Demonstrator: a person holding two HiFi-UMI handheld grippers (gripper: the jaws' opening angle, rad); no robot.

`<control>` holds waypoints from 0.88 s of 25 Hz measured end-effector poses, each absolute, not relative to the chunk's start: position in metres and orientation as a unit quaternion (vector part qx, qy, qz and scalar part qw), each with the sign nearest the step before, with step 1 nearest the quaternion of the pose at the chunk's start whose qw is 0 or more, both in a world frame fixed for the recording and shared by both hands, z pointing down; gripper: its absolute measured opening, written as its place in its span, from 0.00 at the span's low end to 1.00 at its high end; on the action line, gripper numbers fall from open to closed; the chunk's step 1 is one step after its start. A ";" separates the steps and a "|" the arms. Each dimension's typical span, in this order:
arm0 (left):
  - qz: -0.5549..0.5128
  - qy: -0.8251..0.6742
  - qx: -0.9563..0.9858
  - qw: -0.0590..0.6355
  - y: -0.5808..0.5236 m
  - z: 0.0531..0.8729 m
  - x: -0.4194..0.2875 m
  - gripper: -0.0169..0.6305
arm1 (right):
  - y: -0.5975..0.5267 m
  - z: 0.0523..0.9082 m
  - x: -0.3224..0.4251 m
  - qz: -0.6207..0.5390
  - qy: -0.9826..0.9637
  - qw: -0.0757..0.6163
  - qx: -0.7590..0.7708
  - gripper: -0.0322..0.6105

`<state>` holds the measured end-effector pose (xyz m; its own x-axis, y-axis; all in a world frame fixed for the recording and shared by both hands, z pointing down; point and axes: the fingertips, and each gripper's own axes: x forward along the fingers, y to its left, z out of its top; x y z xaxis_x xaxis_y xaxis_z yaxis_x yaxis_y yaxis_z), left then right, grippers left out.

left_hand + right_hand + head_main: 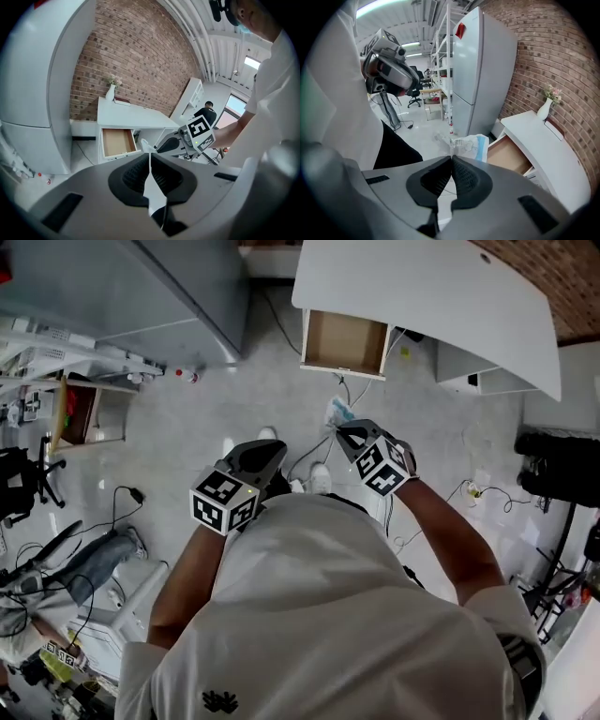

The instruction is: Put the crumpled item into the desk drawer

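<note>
The crumpled item (338, 412) is a clear and white plastic wrapper with a blue patch. My right gripper (348, 433) is shut on it, above the floor in front of the desk. In the right gripper view the crumpled item (471, 143) sticks out past the right gripper (451, 159), with the open drawer (508, 154) just beyond it. The drawer (345, 341) is pulled out under the white desk (422, 287) and shows a bare wooden bottom. My left gripper (272, 452) is shut, beside the right one. In the left gripper view, the left gripper (150, 161) faces the drawer (115, 142).
A grey refrigerator (159, 287) stands left of the desk. Cables (127, 494) trail over the light floor. Cluttered shelving (56, 371) lines the left side and a black stand (562, 470) the right. A white vase (544, 108) sits on the desk by the brick wall.
</note>
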<state>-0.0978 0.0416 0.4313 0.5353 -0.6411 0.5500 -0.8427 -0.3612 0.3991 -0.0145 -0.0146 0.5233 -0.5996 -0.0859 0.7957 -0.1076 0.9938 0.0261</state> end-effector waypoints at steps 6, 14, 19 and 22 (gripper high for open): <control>0.178 -0.385 0.849 0.314 -0.010 0.434 -0.166 0.07 | -0.069 0.539 -0.066 0.023 -0.871 0.474 0.126 0.10; 0.214 -0.314 0.869 0.317 -0.060 0.463 -0.249 0.07 | -0.164 0.605 -0.109 0.077 -0.831 0.506 0.216 0.09; 0.211 -0.317 0.857 0.348 -0.086 0.479 -0.252 0.07 | -0.224 0.655 -0.100 0.102 -0.809 0.526 0.239 0.09; 0.213 -0.324 0.846 0.365 -0.109 0.488 -0.242 0.07 | -0.270 0.688 -0.090 0.099 -0.801 0.540 0.239 0.10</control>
<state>-0.2420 -0.1091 0.4877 0.6992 -0.3938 0.5967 -0.7042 -0.5233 0.4798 -0.0902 -0.2696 0.6876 -0.3034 -0.2755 0.9122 -0.4895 0.8664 0.0988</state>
